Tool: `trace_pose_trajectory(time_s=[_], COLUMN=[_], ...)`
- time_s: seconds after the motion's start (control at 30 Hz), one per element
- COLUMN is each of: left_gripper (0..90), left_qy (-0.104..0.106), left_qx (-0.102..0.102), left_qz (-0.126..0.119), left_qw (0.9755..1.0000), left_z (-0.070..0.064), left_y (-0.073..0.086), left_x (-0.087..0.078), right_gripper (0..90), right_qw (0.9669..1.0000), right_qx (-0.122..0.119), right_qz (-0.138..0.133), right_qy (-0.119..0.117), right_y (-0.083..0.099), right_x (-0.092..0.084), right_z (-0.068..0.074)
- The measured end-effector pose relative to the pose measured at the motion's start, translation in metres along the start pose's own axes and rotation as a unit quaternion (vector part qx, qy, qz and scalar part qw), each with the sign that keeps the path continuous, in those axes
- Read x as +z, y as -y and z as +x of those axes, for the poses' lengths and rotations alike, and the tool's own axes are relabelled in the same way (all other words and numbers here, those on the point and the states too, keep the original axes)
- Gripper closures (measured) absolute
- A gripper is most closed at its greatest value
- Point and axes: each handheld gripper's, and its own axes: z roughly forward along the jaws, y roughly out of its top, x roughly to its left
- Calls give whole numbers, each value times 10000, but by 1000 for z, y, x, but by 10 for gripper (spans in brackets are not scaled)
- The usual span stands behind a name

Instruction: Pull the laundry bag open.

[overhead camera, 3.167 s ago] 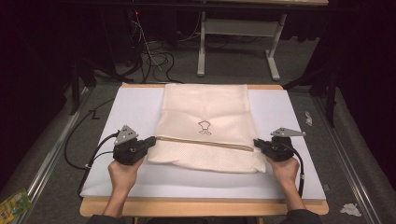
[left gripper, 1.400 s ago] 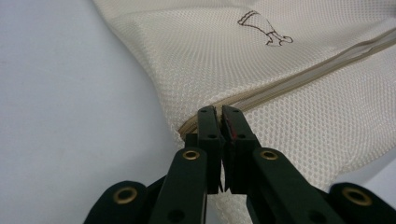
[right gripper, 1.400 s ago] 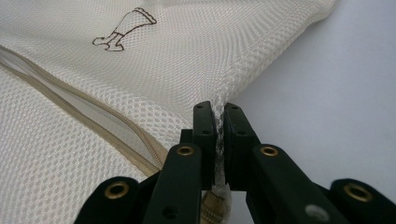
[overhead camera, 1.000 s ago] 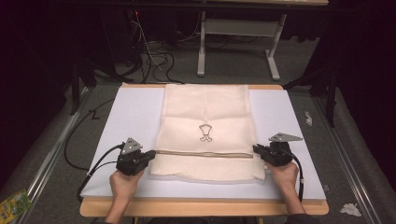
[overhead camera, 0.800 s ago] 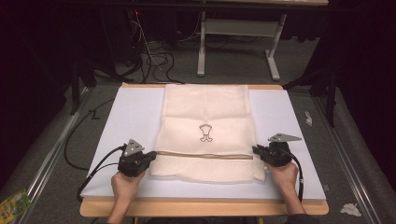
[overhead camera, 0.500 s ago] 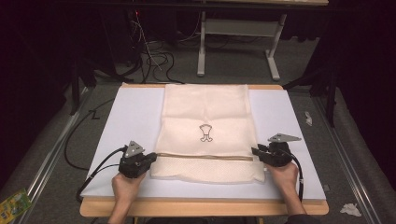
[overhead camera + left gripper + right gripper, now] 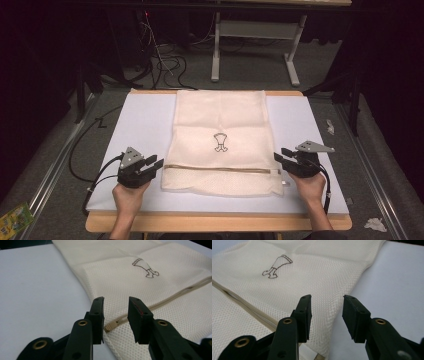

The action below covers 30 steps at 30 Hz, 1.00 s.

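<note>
A cream mesh laundry bag (image 7: 220, 120) lies flat on the white board (image 7: 140, 125), with a small dark emblem (image 7: 220, 142) and a zip (image 7: 220, 169) running across its near part. My left gripper (image 7: 153, 164) sits at the bag's left edge, my right gripper (image 7: 279, 155) at its right edge. Both sets of jaws have just been opening. In the left gripper view the left gripper (image 7: 116, 300) stands open over the zip's end (image 7: 112, 324). In the right gripper view the right gripper (image 7: 327, 299) is open above the bag's side edge (image 7: 337, 315). Neither presses on the mesh.
The board rests on a wooden table (image 7: 215, 223). Bare white strips flank the bag. On the grey floor lie cables (image 7: 165, 65), paper scraps (image 7: 374, 224) and a green packet (image 7: 15, 220). A white table frame (image 7: 255, 30) stands behind.
Since the earliest frame both hands drew the bag's near part toward the person. Over the last second the jaws opened and let go of the bag's edges; the hands barely moved.
</note>
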Motion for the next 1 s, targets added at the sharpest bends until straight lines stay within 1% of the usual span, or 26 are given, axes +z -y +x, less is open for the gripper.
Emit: trace_pose_trajectory(time_s=[0.03, 0.07, 0.1, 0.13, 0.2, 0.27, 0.43, 0.53, 0.57, 0.8, 0.87, 1.0], left_gripper=[634, 619, 619, 607, 586, 576, 559, 551, 549, 534, 529, 526], left_qy=[-31, -60, -98, -117, -172, -202, -280, -333, -382, -505, -566, -646], left_qx=[-3, -13, -47, -113, -121, -124, -274, -296, -289, -458, -460, -515], left_qz=[-59, -108, -142, -165, -211, -225, -284, -291, -304, -326, -325, -314], left_qw=[10000, 9999, 9998, 9997, 9996, 9995, 9988, 9986, 9984, 9971, 9968, 9961], left_z=[2, 4, 6, 8, 11, 14, 23, 26, 27, 39, 42, 47], left_y=[-1, -1, -1, -2, -3, -3, -1, -1, -1, 2, 2, 2], left_x=[-2, -3, -4, -5, -7, -8, -7, -6, -6, -2, 0, 4], right_gripper=[604, 605, 605, 606, 605, 601, 587, 583, 583, 581, 584, 587], right_qw=[10000, 9999, 9999, 9998, 9994, 9990, 9979, 9974, 9973, 9951, 9942, 9936], right_qx=[34, 95, 95, 144, 234, 284, 372, 436, 430, 662, 722, 769], right_qz=[-3, -89, -89, -129, -217, -317, -450, -473, -486, -570, -613, -619], right_qy=[14, 48, 48, 59, 94, 137, 266, 318, 339, 461, 517, 543], right_y=[0, 0, 0, 0, 0, -1, -3, -2, -2, 4, 5, 8], right_x=[-1, -5, -5, -7, -12, -16, -24, -27, -28, -31, -33, -32], right_z=[-1, -5, -5, -7, -11, -15, -23, -29, -30, -43, -47, -51])
